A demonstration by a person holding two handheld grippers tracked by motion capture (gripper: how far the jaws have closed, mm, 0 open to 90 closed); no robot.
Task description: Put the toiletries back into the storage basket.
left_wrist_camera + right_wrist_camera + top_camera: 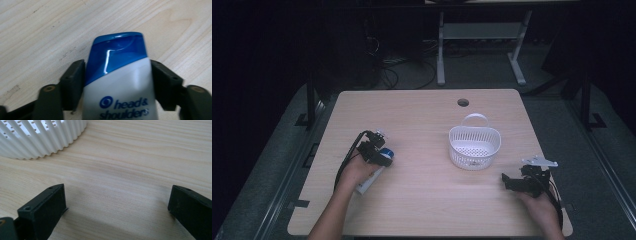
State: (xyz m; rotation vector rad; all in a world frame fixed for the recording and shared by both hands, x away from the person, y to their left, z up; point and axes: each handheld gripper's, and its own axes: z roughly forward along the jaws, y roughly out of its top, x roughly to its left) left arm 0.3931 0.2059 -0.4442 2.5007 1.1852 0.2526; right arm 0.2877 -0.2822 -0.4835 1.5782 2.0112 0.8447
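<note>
The left tongs (117, 75) are clamped on a white bottle (120, 97) with a blue cap (117, 55), lying on the worktop (422, 200) well to the left of the white basket (474, 145). The right tongs (117, 205) stand wide apart just above the wood, near the basket's right front side.

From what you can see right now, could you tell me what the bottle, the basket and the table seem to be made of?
Bottle: probably plastic, a glossy white body with a translucent blue cap that catches a bright highlight.
Basket: likely moulded white plastic, matte, with ribbed slotted walls and a perforated floor.
Table: pale wood grain, smooth and matte; whether it is solid wood or laminate cannot be told.
</note>
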